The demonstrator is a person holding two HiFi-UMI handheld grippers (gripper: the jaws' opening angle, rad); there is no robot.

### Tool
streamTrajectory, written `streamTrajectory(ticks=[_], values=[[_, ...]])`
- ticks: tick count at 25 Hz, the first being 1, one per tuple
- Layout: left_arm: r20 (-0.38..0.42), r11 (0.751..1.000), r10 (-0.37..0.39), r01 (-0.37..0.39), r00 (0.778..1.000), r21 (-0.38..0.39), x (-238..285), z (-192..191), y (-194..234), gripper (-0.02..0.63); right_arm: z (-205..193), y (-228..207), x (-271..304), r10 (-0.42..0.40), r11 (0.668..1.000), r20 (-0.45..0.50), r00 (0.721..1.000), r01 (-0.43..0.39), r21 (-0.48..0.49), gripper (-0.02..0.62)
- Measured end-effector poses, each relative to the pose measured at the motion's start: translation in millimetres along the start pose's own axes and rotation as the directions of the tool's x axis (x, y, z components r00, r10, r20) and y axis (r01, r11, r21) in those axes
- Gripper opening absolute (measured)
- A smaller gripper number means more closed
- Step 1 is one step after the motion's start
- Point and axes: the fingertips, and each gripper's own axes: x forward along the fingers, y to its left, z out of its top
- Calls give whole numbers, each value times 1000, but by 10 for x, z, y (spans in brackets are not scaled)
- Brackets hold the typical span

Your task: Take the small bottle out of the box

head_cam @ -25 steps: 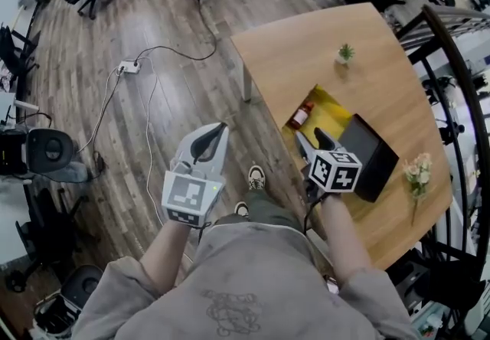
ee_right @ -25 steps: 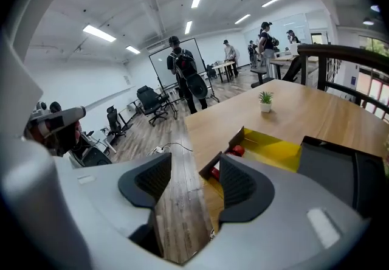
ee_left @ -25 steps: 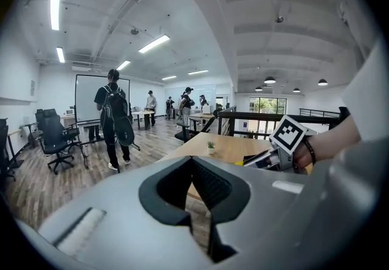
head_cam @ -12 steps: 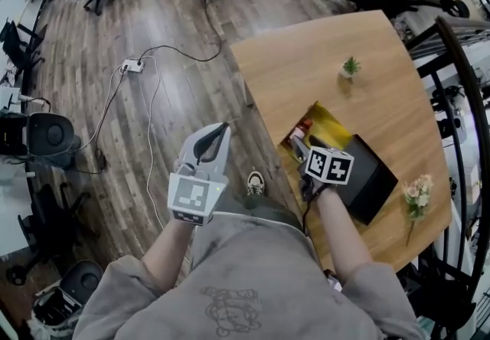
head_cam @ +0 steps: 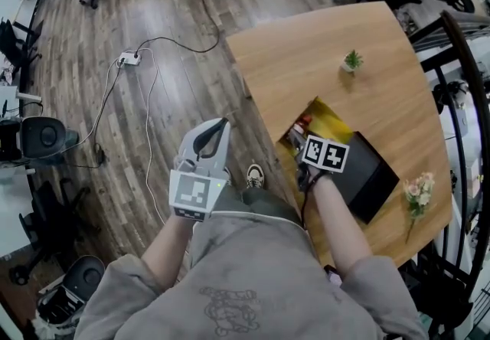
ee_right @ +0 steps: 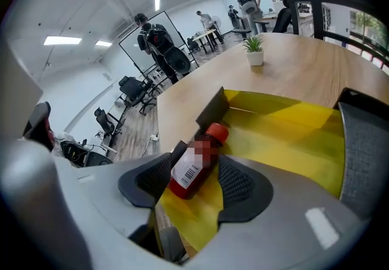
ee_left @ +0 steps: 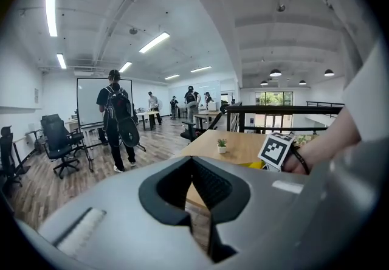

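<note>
A small red bottle (ee_right: 197, 159) with a red cap and white label lies on its side in the yellow-lined box (ee_right: 292, 135). My right gripper (ee_right: 196, 179) is open, one jaw on each side of the bottle's lower half. In the head view the right gripper (head_cam: 301, 135) reaches into the box (head_cam: 334, 120) at the table's near edge and hides most of the bottle. My left gripper (head_cam: 218, 130) hangs over the floor, left of the table. Its jaws meet at the tips in the left gripper view (ee_left: 200, 186), with nothing between them.
The box's black lid (head_cam: 369, 170) lies open to its right on the wooden table (head_cam: 321, 32). A small potted plant (head_cam: 352, 61) stands farther back, a flower sprig (head_cam: 417, 191) at the right edge. A black railing (head_cam: 459, 63) borders the table. Cables and a power strip (head_cam: 129, 59) lie on the floor.
My right gripper has moved forward into the box, and its jaws now straddle the bottle. The left gripper has barely moved.
</note>
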Motion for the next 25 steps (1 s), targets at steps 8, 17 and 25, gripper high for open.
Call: streamTrajectory(ticks=[8,17,25], values=[[-8,1000,-12,12,1000,-13,75,-94,2,2,-17,-29,45,-4,1000,9,1000,4,-6,232],[13,1000,-25,25,1000,-7,138,-26,-18,2,-46,-72,-4,-8,1000,-4,1000,8,-14,232],[-6,999,-32,32,999,-20,158,-15,-62,2,-64,-216,-221,-92,996,22,995,93,-10,225]])
